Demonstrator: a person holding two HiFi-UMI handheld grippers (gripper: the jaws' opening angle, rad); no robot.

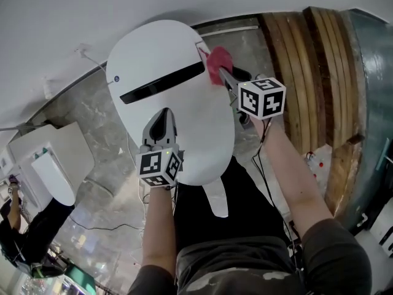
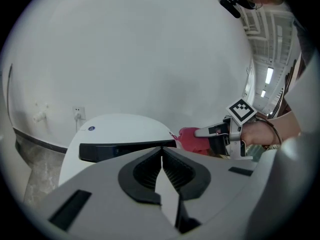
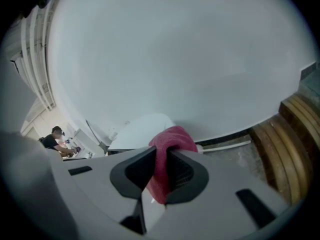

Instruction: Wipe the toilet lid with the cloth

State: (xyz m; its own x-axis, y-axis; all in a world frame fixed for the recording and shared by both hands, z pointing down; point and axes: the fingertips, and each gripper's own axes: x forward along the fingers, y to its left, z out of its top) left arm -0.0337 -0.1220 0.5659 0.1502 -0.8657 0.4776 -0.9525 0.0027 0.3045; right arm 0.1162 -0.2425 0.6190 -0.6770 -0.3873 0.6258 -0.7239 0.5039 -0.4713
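The right gripper (image 3: 161,170), right of centre in the upper half of the head view, is clamped on a red cloth (image 1: 219,63). The cloth bunches up out of its jaws and lies at the right edge of the white toilet lid (image 1: 166,97), near the lid's far end. The left gripper (image 2: 161,159) hangs over the near half of the lid at the frame's centre, jaws pressed together with nothing between them. Curved wooden planks (image 1: 307,72) fill the upper right.
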